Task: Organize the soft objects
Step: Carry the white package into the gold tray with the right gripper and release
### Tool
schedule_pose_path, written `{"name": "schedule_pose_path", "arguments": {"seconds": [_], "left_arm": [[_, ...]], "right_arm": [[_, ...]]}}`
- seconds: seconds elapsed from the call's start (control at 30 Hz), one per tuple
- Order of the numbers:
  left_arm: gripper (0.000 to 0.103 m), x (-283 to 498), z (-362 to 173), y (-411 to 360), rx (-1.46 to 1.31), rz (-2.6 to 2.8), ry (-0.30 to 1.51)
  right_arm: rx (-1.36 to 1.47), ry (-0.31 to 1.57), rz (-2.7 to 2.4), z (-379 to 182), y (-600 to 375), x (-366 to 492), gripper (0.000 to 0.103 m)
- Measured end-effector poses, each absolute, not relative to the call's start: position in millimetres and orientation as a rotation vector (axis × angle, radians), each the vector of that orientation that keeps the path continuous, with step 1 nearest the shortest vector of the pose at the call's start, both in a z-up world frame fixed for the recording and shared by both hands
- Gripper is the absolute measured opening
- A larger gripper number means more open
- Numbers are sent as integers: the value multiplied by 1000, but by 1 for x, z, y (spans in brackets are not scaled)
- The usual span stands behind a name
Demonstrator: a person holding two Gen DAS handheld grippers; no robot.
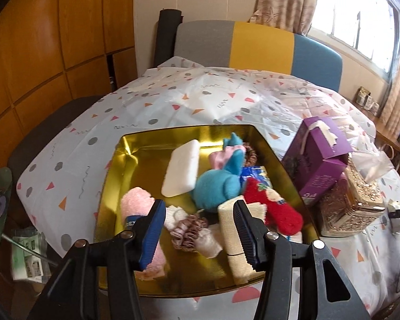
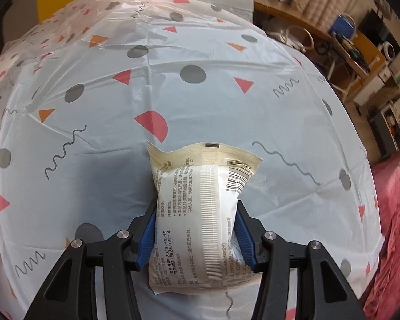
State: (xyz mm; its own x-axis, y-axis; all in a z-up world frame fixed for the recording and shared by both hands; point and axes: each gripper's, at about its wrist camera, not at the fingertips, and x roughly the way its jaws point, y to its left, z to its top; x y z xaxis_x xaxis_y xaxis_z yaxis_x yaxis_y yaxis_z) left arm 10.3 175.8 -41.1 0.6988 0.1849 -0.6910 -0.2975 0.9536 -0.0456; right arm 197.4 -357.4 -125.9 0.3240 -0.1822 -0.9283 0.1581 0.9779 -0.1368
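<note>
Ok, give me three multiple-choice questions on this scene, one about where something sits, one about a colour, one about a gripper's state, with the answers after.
1. Where is the white sponge block?
A. Inside the gold tray
B. On top of the purple box
C. On the tablecloth beside the tray

2. What colour is the round plush toy in the tray?
A. Yellow
B. Teal blue
C. Black

3. What is the right gripper doing?
A. Open over a bare cloth
B. Shut on nothing
C. Shut on the wipes packet

Answers: 1 A, the block lies against the tray's gold floor. 2 B, its fuzzy body is teal. 3 C, both blue pads press the packet's sides.
</note>
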Motion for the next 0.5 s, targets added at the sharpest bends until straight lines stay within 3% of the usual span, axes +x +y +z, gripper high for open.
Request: {"name": "schedule_pose_path", "arguments": {"seconds": [0.2, 0.5], "left_arm": [[55, 10, -41, 169, -156, 234, 749], [55, 11, -41, 156, -140, 192, 737]], "right_arm": [[121, 1239, -183, -122, -323, 196, 52], [-168, 1124, -9, -127, -209, 177, 52]]}}
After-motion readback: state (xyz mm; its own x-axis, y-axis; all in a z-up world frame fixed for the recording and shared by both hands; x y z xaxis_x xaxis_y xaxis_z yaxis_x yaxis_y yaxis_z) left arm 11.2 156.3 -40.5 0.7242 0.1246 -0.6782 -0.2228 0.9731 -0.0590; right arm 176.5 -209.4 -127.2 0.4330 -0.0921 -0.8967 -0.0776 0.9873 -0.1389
